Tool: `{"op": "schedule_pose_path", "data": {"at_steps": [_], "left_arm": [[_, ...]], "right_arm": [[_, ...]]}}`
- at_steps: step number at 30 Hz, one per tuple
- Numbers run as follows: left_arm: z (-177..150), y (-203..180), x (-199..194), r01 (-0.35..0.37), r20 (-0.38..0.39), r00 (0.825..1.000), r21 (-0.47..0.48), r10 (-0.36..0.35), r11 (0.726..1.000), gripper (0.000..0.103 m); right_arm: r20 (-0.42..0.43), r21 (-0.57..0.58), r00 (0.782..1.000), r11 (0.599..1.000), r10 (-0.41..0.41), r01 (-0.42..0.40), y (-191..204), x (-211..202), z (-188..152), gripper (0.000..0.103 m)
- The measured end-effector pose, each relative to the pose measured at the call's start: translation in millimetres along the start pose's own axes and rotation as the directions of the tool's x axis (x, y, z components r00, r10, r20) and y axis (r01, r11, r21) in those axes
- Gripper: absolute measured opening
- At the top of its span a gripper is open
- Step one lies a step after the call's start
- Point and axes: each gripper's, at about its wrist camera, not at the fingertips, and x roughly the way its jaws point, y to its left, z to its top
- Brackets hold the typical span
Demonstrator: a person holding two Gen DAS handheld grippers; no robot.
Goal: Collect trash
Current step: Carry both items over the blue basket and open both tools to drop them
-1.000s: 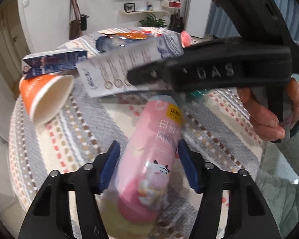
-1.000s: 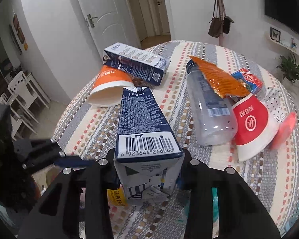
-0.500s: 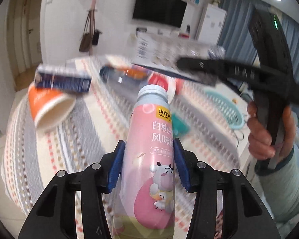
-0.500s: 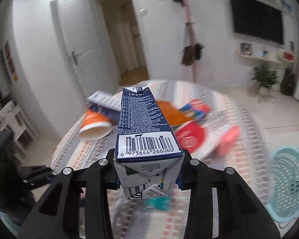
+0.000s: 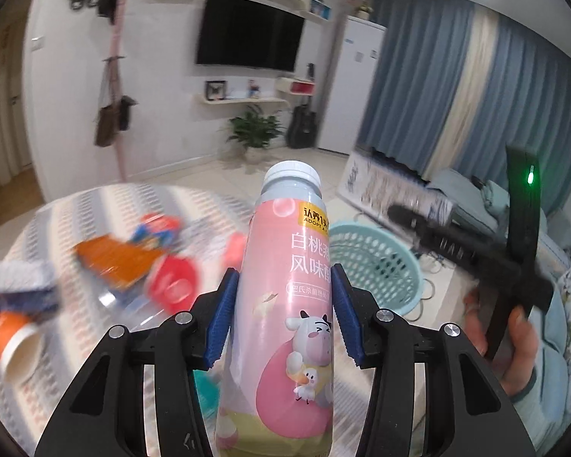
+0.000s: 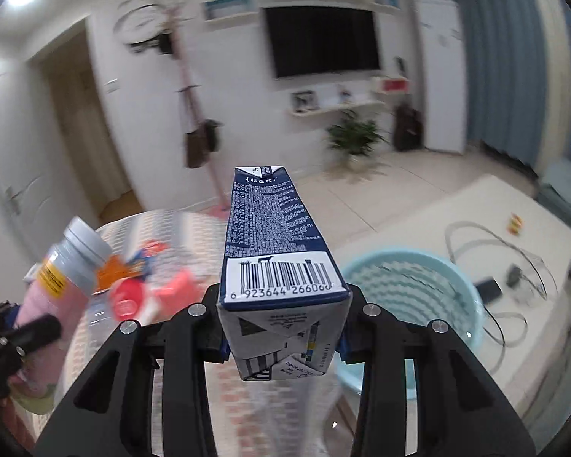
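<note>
My left gripper (image 5: 283,316) is shut on a pink yogurt bottle (image 5: 285,304) with a grey cap and holds it upright in the air above the table. My right gripper (image 6: 283,333) is shut on a blue and white milk carton (image 6: 274,243), barcode facing up, lifted off the table. A light blue laundry-style basket (image 6: 411,297) stands on the floor to the right of the table; it also shows in the left wrist view (image 5: 377,266). The right gripper (image 5: 411,221) with the carton is over that basket. The pink bottle also shows in the right wrist view (image 6: 53,289) at the left.
The round table with a striped cloth (image 5: 106,205) still carries a red cup (image 5: 175,285), an orange wrapper (image 5: 114,262), an orange paper cup (image 5: 11,339), a blue carton (image 5: 19,289) and a clear bottle. Cables (image 6: 487,251) lie on a mat beyond the basket.
Both grippers have lifted their items off the table and swung to the right toward the blue basket. The right gripper with the carton now sits farther right, near the basket.
</note>
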Motion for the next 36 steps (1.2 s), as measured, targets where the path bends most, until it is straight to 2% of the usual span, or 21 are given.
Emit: {"op": "schedule_pose_path", "data": {"at_steps": [5,9,13,19,24,25,26,28,36], "left_arm": [[34,-31,72,0.076,-0.089,0.993,0.013,-0.075,0.997,0.047],[45,-64,127,0.109,-0.155,0.982,0.029,-0.103,0.994,0.047],[44,-86,179,0.118,-0.238,0.965,0.009,-0.113,0.993,0.047],[27,-100,239,0.117,-0.348,0.93,-0.028,-0.119,0.993,0.046],[18,-115,257,0.108,-0.381,0.919,-0.01,-0.104,0.994,0.047],[18,-116,258,0.106,-0.381,0.919,-0.009,-0.101,0.994,0.047],[19,-118,255,0.105,-0.374,0.922,-0.01,-0.101,0.994,0.047],[21,-115,250,0.11,-0.353,0.929,-0.012,-0.108,0.994,0.05],[28,-104,219,0.112,-0.281,0.953,-0.025,-0.114,0.993,0.051]], "right_arm": [[-0.042,0.065,0.991,0.99,-0.126,0.128,-50,27,-5,0.036],[-0.139,0.156,0.974,0.968,-0.178,0.199,-99,51,-18,0.036],[-0.234,0.239,0.953,0.939,-0.193,0.248,-141,77,-34,0.036],[-0.336,0.254,0.917,0.917,-0.214,0.307,-162,98,-58,0.036],[-0.364,0.233,0.906,0.92,-0.218,0.315,-164,102,-65,0.037],[-0.363,0.234,0.907,0.921,-0.214,0.312,-164,102,-66,0.04],[-0.36,0.239,0.909,0.921,-0.209,0.307,-165,100,-66,0.047],[-0.343,0.253,0.918,0.921,-0.201,0.296,-168,97,-63,0.052],[-0.291,0.233,0.931,0.928,-0.219,0.291,-158,78,-54,0.052]]}}
